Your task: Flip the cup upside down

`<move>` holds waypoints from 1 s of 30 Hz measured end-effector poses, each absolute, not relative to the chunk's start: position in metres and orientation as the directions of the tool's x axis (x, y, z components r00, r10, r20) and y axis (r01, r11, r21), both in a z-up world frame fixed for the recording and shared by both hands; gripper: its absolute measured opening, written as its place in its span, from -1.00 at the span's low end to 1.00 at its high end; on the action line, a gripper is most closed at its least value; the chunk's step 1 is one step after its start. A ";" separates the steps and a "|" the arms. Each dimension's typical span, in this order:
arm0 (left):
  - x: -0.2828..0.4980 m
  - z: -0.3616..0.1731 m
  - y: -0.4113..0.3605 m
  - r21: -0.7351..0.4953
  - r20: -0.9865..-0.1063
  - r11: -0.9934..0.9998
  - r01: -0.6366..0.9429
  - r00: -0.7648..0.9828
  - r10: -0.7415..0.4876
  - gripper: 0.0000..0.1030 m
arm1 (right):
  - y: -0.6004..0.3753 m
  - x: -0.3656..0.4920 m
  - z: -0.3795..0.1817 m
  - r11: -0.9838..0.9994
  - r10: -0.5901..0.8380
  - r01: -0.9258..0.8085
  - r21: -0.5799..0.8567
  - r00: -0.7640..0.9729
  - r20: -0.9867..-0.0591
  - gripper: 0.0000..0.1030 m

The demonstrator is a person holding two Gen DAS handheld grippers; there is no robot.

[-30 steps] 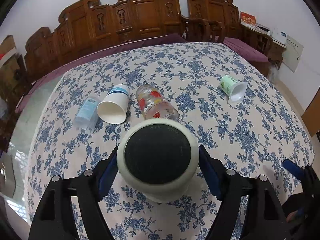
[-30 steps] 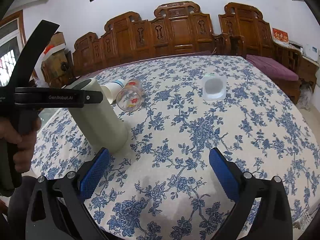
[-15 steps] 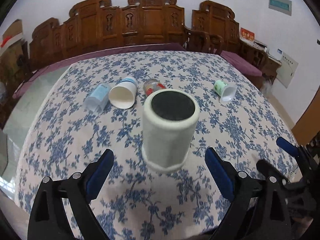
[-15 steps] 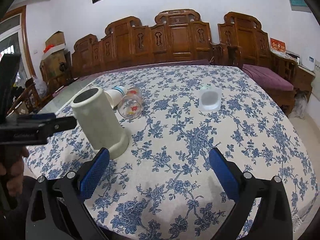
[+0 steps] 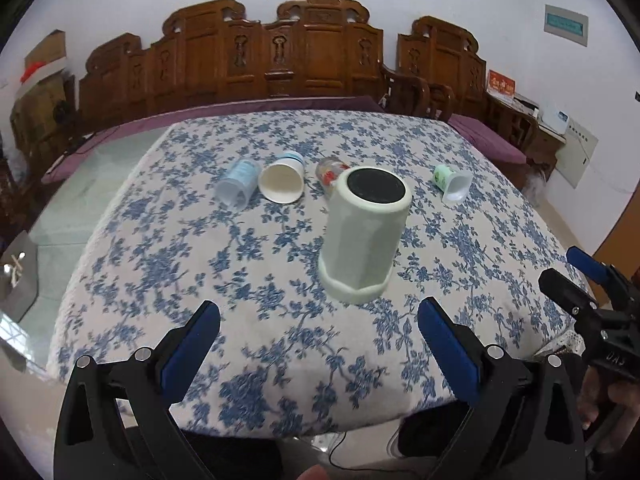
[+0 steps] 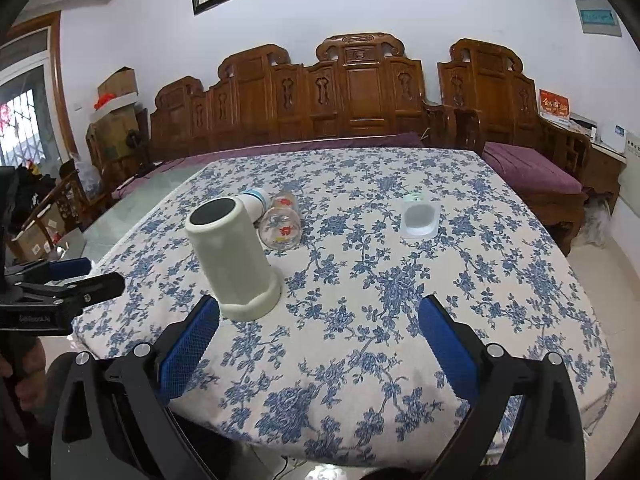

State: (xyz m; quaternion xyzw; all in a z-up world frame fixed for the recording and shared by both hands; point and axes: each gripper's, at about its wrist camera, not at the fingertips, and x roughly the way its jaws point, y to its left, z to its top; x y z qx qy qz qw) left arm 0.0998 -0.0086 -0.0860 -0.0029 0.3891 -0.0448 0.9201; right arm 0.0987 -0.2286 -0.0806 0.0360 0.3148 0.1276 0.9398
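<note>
Left tongs (image 5: 318,340) spread wide, gripping nothing. Right tongs (image 6: 318,340) likewise spread, empty. Pale cup (image 5: 366,232) stands upside down on floral tablecloth (image 5: 280,352), just ahead of left tongs, ahead-left of right tongs, touching neither.

Your pale green cup (image 5: 366,236) (image 6: 232,256) stands free on the floral cloth, wider end down, dark round face up, probably its base.
</note>
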 end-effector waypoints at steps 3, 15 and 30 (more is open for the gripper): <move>0.084 -0.075 -0.004 -0.032 -0.701 0.997 0.075 0.710 -0.076 0.85 | -0.225 0.087 -0.070 0.966 0.257 -0.211 0.147 0.775 -0.577 0.95; 0.011 -0.015 0.004 0.007 -0.546 0.999 0.038 0.837 -0.027 0.85 | -0.209 0.022 -0.005 0.963 0.269 -0.237 0.127 0.854 -0.446 0.95; -0.019 0.006 0.009 -0.003 -0.476 1.000 0.005 0.879 -0.006 0.85 | -0.206 0.003 0.008 0.965 0.262 -0.236 0.114 0.872 -0.414 0.95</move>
